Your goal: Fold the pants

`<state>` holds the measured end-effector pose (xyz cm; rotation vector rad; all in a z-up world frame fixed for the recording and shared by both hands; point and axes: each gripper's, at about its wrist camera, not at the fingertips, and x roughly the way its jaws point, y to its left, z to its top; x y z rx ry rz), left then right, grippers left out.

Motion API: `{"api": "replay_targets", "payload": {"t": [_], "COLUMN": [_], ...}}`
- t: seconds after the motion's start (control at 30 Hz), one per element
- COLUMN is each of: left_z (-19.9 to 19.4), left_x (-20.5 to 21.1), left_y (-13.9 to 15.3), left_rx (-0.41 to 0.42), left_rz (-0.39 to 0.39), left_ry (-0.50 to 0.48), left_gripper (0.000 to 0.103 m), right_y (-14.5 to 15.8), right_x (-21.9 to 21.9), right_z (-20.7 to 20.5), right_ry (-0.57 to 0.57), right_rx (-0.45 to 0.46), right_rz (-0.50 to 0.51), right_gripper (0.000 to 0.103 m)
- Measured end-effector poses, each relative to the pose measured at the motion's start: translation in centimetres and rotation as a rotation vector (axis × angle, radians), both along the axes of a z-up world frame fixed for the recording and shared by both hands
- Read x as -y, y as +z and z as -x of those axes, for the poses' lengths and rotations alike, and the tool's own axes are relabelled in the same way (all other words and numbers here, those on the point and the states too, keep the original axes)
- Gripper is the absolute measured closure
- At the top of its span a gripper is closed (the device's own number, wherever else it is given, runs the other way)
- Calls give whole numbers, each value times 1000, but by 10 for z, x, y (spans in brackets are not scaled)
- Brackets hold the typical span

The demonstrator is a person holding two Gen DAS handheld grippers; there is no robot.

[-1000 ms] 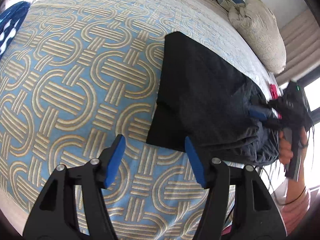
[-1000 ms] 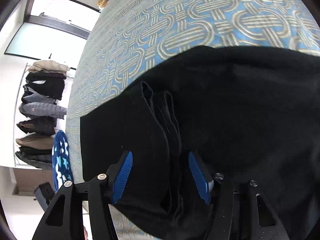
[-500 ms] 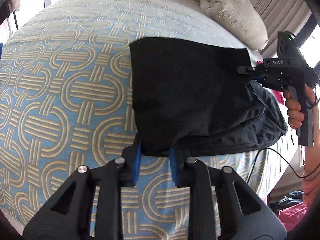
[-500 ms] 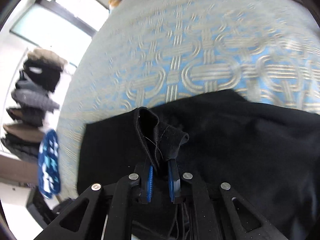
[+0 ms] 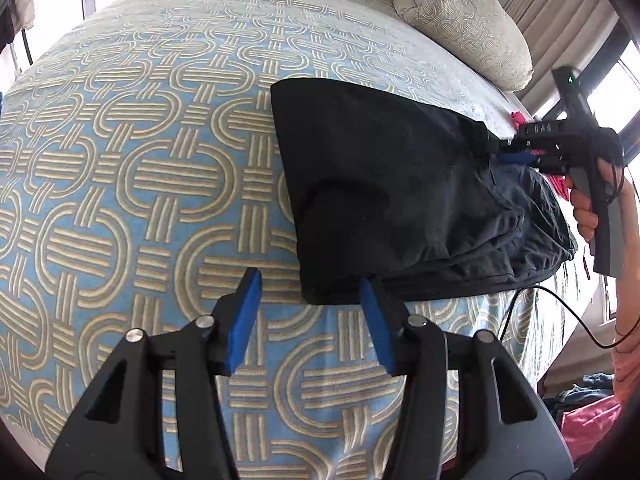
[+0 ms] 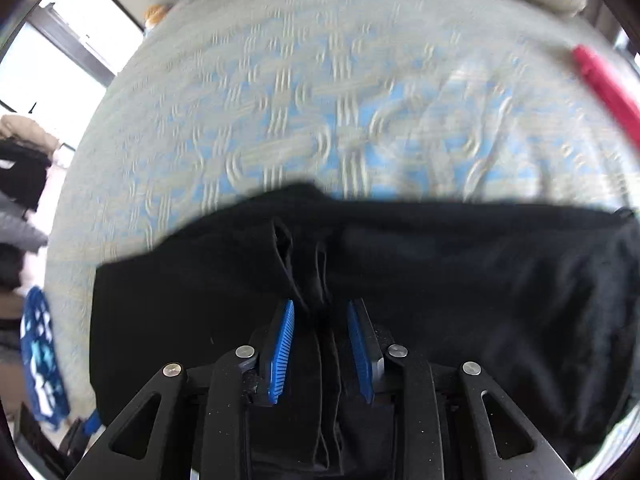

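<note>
Pants: the black pants [image 5: 384, 184] lie folded into a thick block on your patterned bedspread [image 5: 132, 168], nearer the window side, with stacked layers showing along the near edge.

Left gripper: your left gripper [image 5: 310, 316] is spread wide and holds nothing. Its right pad just meets the near corner of the fold, and the left pad is over bare bedspread. Judged from that, the corner is already laid where you want it.

Right gripper: your right gripper [image 6: 320, 340] has its blue pads parted with a bunched ridge of cloth running between them. The pads do not look pressed on it, so I read it as loose rather than clamped. In the left view it sits at the far side of the fold, likely to keep that edge square with the near one.

Hard to make out: the right view is motion-blurred, so whether either pad touches the cloth is uncertain. Black on black hides the layer count and where waistband or hems lie.

Cut off: a pillow [image 5: 464, 24] and a red item [image 6: 604, 84] sit at the frame edges, only partly seen.
</note>
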<state>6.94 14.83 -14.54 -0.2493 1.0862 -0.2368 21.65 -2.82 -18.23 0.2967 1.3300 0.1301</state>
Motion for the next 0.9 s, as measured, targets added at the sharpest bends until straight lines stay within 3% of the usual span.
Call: {"api": "replay_targets", "payload": {"t": [0.1,0.17,0.2,0.23,0.3,0.43,0.5,0.53,0.6,0.7,0.73,0.9], "left_z": [-3,-3,-3,-5,-2,2,6,9,14,28,31,34], "left_x": [2,1,2,2,4,-3,-5,-7,-9,-18,-19,-19], "left_y": [0,-1,-3,-3,-4,-6,-9,-13,-24,-25,-20,5], "left_rx": [13,15,12,8,19,6,-3,-16,-55,-45,-27,58], "left_rz": [14,31,51,70,73,73,88,84,69,132,131,75], "left_ry": [-4,-2,-13,-26,-22,-10,5,11,16,27,24,26], "left_gripper": [51,56,76,84,89,92,94,101,102,103,102,100], "right_y": [30,41,42,42,36,8,-5,-11,-14,-15,-15,14], "right_x": [-28,-63,-77,-102,-141,-222,-236,-240,-248,-255,-252,-201], "right_z": [-7,-19,-23,-29,-35,-39,-39,-43,-54,-62,-62,-25], "right_ry": [61,179,230,305,406,562,521,489,444,406,406,441], "right_rx": [96,105,92,64,20,-123,-163,-162,-79,6,5,-5], "right_rz": [92,43,4,-60,-140,-152,-86,-68,5,212,204,-78], "right_gripper": [71,71,70,70,70,70,70,70,72,72,72,69]}}
